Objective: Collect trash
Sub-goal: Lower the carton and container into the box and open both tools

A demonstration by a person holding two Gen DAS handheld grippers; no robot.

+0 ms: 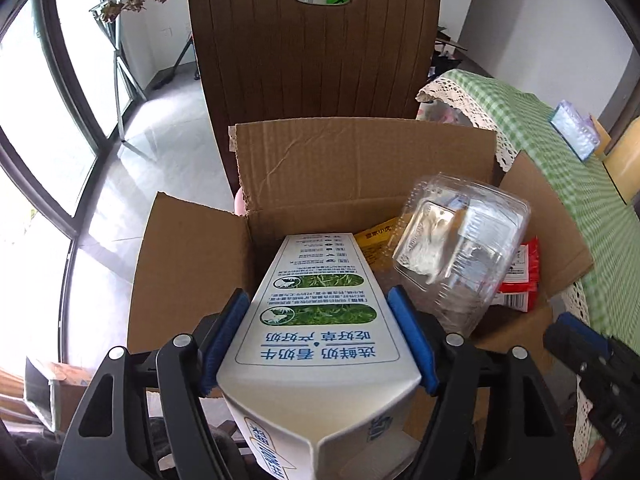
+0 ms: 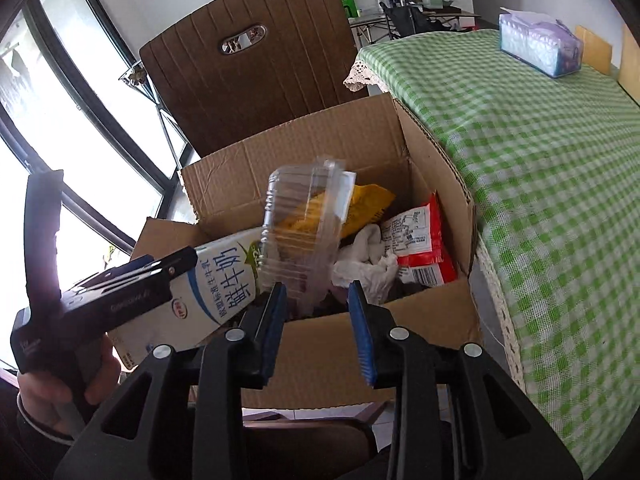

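Note:
My left gripper is shut on a white milk carton with blue and green print, held over the near left edge of an open cardboard box. The carton and left gripper also show in the right wrist view. In the box a clear plastic clamshell container stands tilted above a yellow packet, a red and white wrapper and crumpled white tissue. My right gripper is open and empty, just in front of the clamshell's lower edge.
A brown chair back stands behind the box. A table with a green checked cloth is on the right, bearing a tissue pack. Large windows are on the left.

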